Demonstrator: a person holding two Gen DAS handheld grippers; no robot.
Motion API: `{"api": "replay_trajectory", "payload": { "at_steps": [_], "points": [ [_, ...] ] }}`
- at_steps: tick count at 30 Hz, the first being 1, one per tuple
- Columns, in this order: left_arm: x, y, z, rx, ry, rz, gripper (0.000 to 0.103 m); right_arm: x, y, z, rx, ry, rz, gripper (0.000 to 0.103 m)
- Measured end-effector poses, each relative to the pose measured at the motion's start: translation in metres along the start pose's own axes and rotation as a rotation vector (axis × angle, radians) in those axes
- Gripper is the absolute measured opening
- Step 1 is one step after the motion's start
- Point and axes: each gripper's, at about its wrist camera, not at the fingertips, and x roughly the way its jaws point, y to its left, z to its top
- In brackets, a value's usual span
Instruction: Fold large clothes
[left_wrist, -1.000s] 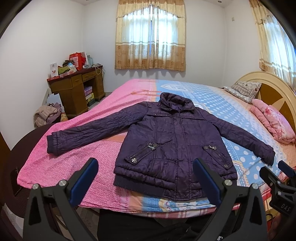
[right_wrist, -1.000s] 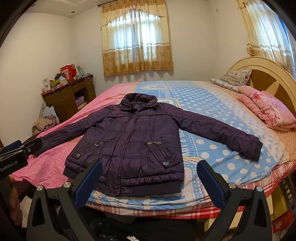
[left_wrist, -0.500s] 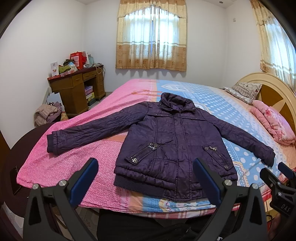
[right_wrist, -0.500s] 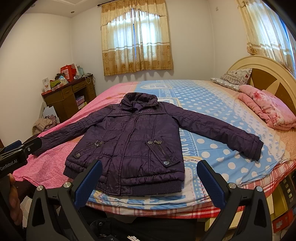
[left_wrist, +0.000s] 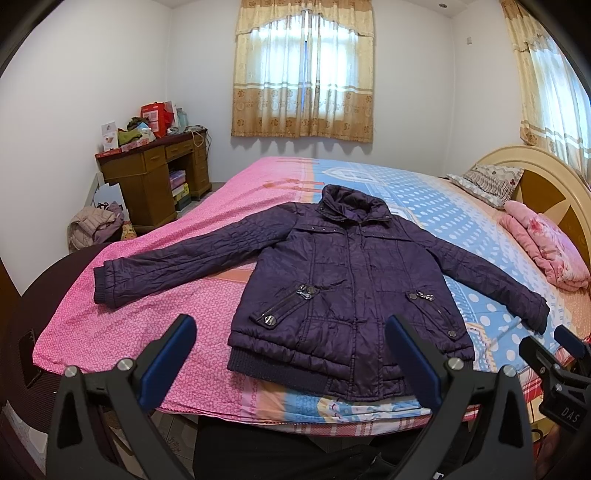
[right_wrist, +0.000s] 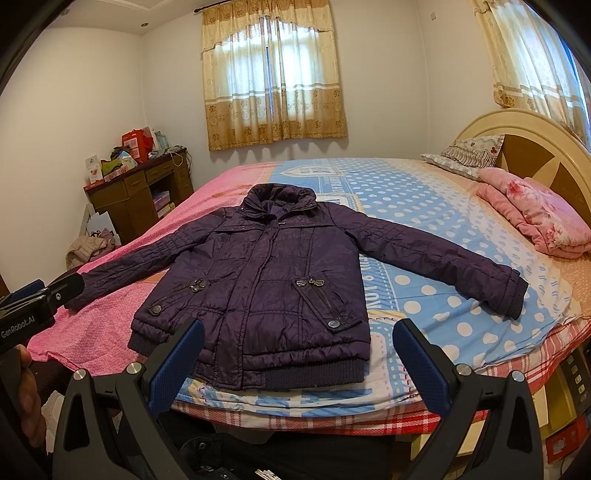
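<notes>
Jacket flat, hem at bed near edge; both hand-held grippers wide, short of it.

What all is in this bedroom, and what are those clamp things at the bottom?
Quilted purple jacket: one, spread flat face-up, sleeves out, at the bed's foot end.
Bed with pink and blue dotted sheet: one, fills the room's middle.
Folded pink blanket: one, by the cream headboard.
Patterned grey pillow: one, beside the blanket.
Brown wooden desk: one, left wall, cluttered top.
Heap of clothes: one, on the floor by the desk.
Beige curtains: on two windows.
Left tool: open, black with blue pads, short of the hem.
Right tool: open, same.
</notes>
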Motion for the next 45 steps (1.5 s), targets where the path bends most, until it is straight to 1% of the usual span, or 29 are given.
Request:
{"api": "replay_trajectory", "payload": {
  "at_steps": [15, 21, 23, 24, 28, 30, 32, 35, 39, 43, 45],
  "points": [
    [0.007, 0.002, 0.000, -0.009, 0.020, -0.001, 0.103, 0.006, 0.006, -0.004, -0.004, 0.004, 0.016, 0.102],
    [0.014, 0.002, -0.002, -0.004, 0.034, 0.008, 0.103, 0.010, -0.001, -0.004, 0.017, -0.005, 0.066, 0.102],
    [0.021, 0.001, -0.001, 0.008, 0.037, 0.012, 0.103, 0.015, -0.008, -0.004, 0.021, -0.009, 0.096, 0.102],
    [0.024, 0.003, -0.001, 0.011, 0.037, 0.018, 0.103, 0.020, -0.012, -0.003, 0.023, -0.010, 0.097, 0.102],
    [0.052, 0.004, 0.003, 0.044, 0.046, 0.073, 0.103, 0.046, -0.041, 0.000, 0.062, -0.027, 0.041, 0.102],
    [0.066, 0.006, 0.006, 0.041, 0.058, 0.066, 0.103, 0.062, -0.062, 0.001, 0.113, -0.023, 0.020, 0.102],
    [0.083, 0.003, 0.008, 0.067, 0.065, 0.088, 0.103, 0.079, -0.083, 0.001, 0.162, -0.008, 0.001, 0.102],
    [0.105, -0.004, 0.011, 0.104, 0.067, 0.099, 0.103, 0.102, -0.114, -0.002, 0.215, 0.013, -0.035, 0.102],
    [0.136, -0.012, 0.015, 0.134, 0.084, 0.100, 0.103, 0.136, -0.160, -0.006, 0.311, 0.022, -0.062, 0.102],
    [0.178, -0.026, 0.020, 0.177, 0.126, 0.102, 0.103, 0.162, -0.211, -0.012, 0.425, 0.024, -0.115, 0.102],
    [0.195, -0.034, 0.023, 0.198, 0.143, 0.093, 0.103, 0.171, -0.233, -0.013, 0.470, 0.051, -0.138, 0.102]
  ]
}}
